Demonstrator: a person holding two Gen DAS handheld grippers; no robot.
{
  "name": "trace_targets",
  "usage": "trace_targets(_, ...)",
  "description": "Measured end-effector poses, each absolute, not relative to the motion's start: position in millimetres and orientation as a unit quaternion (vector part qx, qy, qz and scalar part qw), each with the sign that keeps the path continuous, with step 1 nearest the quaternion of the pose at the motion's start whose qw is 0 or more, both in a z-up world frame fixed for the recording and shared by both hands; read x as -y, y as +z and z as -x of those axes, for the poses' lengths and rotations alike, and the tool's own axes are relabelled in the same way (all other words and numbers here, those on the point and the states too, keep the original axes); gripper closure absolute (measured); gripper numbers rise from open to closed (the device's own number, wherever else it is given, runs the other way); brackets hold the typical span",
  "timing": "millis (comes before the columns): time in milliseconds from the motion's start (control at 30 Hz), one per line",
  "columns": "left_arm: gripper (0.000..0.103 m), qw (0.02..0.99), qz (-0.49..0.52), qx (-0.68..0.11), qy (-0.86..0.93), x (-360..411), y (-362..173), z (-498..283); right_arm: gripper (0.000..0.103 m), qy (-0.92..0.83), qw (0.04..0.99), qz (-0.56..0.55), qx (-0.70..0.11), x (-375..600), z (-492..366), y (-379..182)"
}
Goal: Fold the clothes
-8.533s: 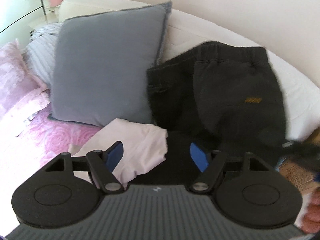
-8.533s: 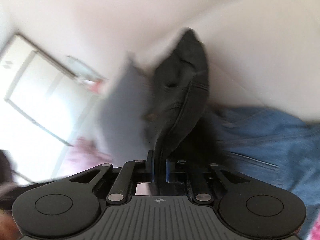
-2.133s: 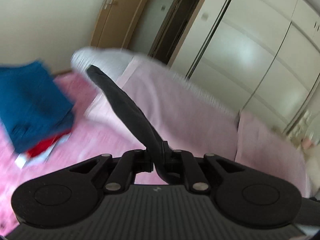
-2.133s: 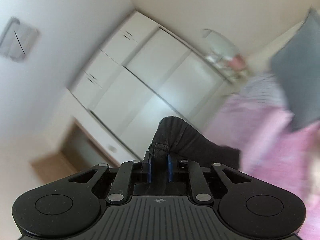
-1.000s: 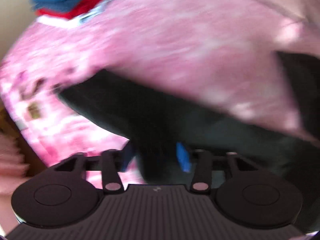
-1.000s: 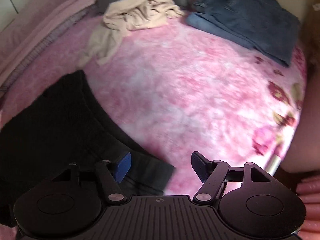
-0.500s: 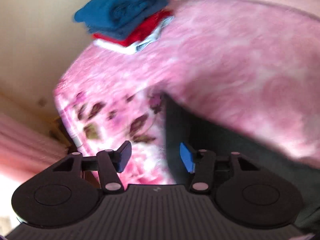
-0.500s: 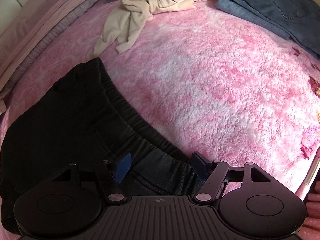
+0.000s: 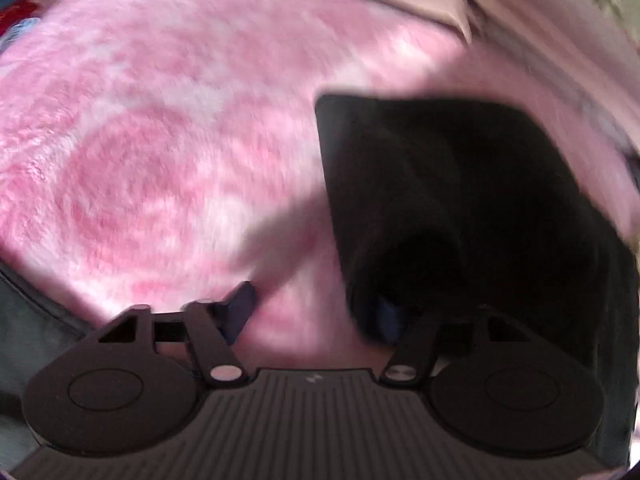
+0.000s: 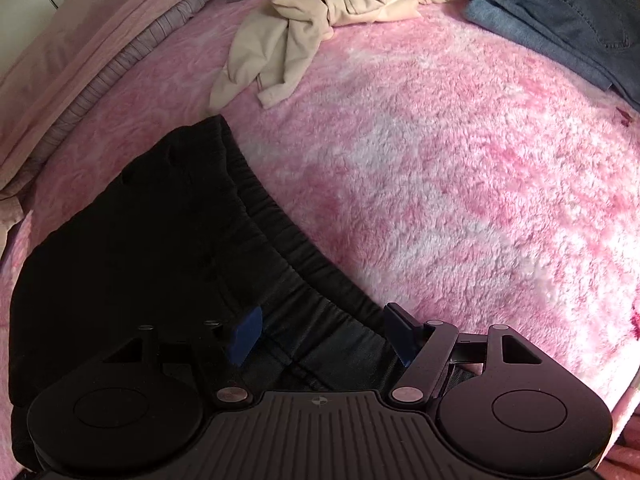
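Observation:
Black shorts [image 10: 140, 240] lie flat on the pink fluffy blanket [image 10: 440, 160], their elastic waistband running diagonally. My right gripper [image 10: 322, 336] hovers open just over the waistband's near end, with the cloth under both blue pads and not pinched. In the blurred left wrist view the black shorts [image 9: 460, 200] fill the right side. My left gripper [image 9: 312, 312] is at their near left edge and its jaws are closing. They still stand apart, with the right pad against the dark cloth and pink blanket [image 9: 160, 140] between them.
A crumpled beige garment [image 10: 320, 12] and folded blue jeans [image 10: 560, 12] lie at the far side of the blanket. Folded pink and striped bedding [image 10: 80, 60] borders the left. A blurred red and blue pile [image 9: 16, 12] sits at the left wrist view's top-left corner.
Both grippers have let go of the black shorts, which now lie on the blanket. The left gripper swung right from the bed's corner to the shorts' edge. The right one sank toward the waistband.

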State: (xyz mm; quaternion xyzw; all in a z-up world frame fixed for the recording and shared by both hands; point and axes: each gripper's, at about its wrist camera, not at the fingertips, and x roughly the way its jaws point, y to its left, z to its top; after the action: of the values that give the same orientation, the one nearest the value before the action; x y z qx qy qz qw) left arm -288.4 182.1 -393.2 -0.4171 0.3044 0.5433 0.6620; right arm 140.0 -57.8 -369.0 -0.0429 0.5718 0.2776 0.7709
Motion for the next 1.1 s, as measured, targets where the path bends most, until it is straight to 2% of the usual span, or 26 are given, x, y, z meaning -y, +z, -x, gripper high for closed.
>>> trace_targets(33, 0.098, 0.675, 0.414, -0.307, 0.528, -187.1, -391.3, 283.5, 0.033, 0.276, 0.770, 0.043, -0.573, 58.2, -140.0, -372.4)
trace_targets(67, 0.099, 0.690, 0.364, -0.321, 0.536, -189.8, -379.6, 280.7, 0.033, 0.275, 0.770, 0.044, -0.575, 58.4, -139.5, -375.5)
trace_targets(233, 0.097, 0.730, 0.071, -0.381, 0.563, -202.1, -315.8, 267.7, 0.033, 0.275, 0.771, 0.048, -0.572, 59.8, -137.3, -379.3)
trace_targets(333, 0.095, 0.694, -0.106, -0.373, 0.606, -222.0, -268.2, 286.0, 0.033, 0.276, 0.770, 0.052, -0.574, 59.2, -138.0, -379.8)
trace_targets(433, 0.082, 0.670, -0.181, -0.397, 0.600, -234.3, -255.0, 307.5, 0.032, 0.273, 0.771, 0.053, -0.574, 58.2, -137.8, -380.0)
trace_targets(467, 0.070, 0.656, -0.189, -0.426, 0.594, -238.4, -264.1, 313.4, 0.032, 0.271, 0.772, 0.053, -0.573, 57.7, -137.6, -379.9)
trace_targets(500, 0.062, 0.633, -0.189, -0.458, 0.595, -244.4, -280.3, 322.1, 0.032, 0.268, 0.773, 0.053, -0.573, 57.3, -137.4, -379.8)
trace_targets(567, 0.062, 0.593, -0.126, -0.520, 0.602, -260.9, -315.8, 347.2, 0.032, 0.264, 0.775, 0.052, -0.571, 56.9, -136.7, -379.2)
trace_targets(667, 0.063, 0.562, 0.069, -0.527, 0.634, -279.2, -354.1, 394.9, 0.032, 0.264, 0.776, 0.053, -0.570, 56.0, -135.3, -377.2)
trace_targets(733, 0.063, 0.553, 0.206, -0.473, 0.654, -283.1, -365.6, 426.1, 0.032, 0.265, 0.775, 0.060, -0.570, 54.6, -134.5, -376.0)
trace_targets(833, 0.064, 0.549, 0.343, -0.361, 0.672, -284.0, -367.0, 459.2, 0.032, 0.263, 0.776, 0.071, -0.569, 51.7, -132.6, -374.5)
trace_targets(1100, 0.058, 0.531, 0.473, -0.197, 0.675, -341.5, -372.9, 486.6, 0.032, 0.239, 0.788, 0.071, -0.562, 37.0, -125.6, -368.4)
